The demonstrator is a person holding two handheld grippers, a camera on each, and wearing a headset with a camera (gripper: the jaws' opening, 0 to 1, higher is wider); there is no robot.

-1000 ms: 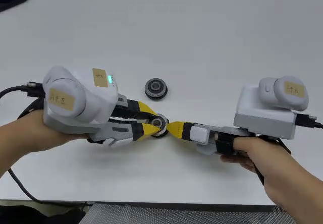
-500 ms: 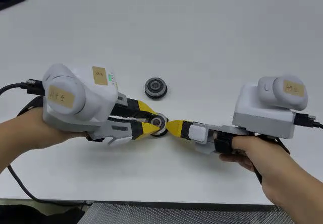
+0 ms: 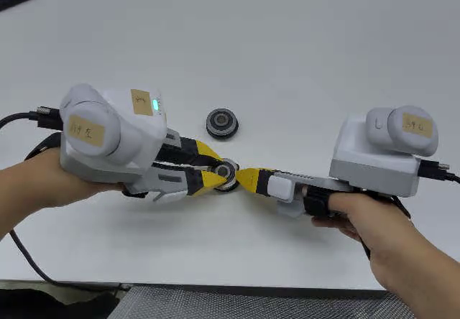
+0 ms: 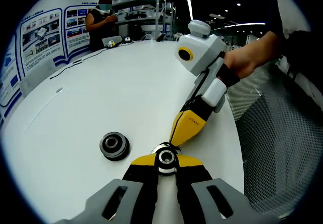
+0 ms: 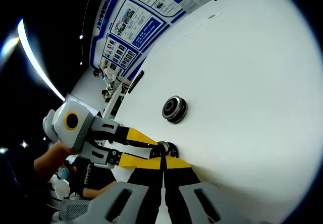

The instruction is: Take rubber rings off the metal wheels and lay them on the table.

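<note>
Presently the left gripper [image 3: 215, 172] is clenched on a metal wheel [image 4: 166, 158], with one yellow tip on each side of it. The right gripper [image 3: 243, 178] meets it nose to nose from the opposite side. Its jaws are pressed together and their tips touch the held wheel's rim on the side away from the left gripper. Whether any rubber is caught between them cannot be made out. A second wheel [image 3: 222, 123], with its black rubber ring [image 3: 210, 125] around the metal hub, lies flat on the white table [image 3: 323, 60]. It sits beyond both sets of tips, near them but apart. In the left gripper view it is left of the jaws. In the right gripper view it is ahead of the tips.
</note>
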